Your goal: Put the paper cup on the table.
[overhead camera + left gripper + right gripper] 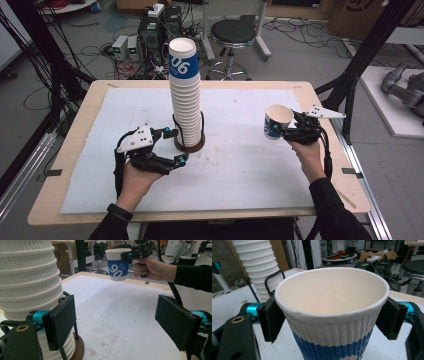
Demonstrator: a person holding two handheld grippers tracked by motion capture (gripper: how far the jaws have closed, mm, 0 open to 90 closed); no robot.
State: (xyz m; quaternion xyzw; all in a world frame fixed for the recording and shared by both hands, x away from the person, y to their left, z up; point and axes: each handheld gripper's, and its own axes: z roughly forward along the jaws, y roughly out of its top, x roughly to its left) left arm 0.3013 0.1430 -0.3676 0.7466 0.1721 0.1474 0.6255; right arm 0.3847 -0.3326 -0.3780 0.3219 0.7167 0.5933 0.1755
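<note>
A person holds two grippers over a white surface (240, 165). The right gripper (287, 131) has its jaws clamped on both sides of a white and blue paper cup (277, 121), lifted clear of the surface at its right side. The left gripper (172, 146) rests beside a tall cup stack (185, 95), its jaws spread apart and apparently gripping nothing, one jaw close to the stack's base.

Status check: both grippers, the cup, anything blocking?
Right gripper shut on single cup, held above the table. Left gripper open beside the cup stack, holding nothing. White mat between cup and stack is bare.
</note>
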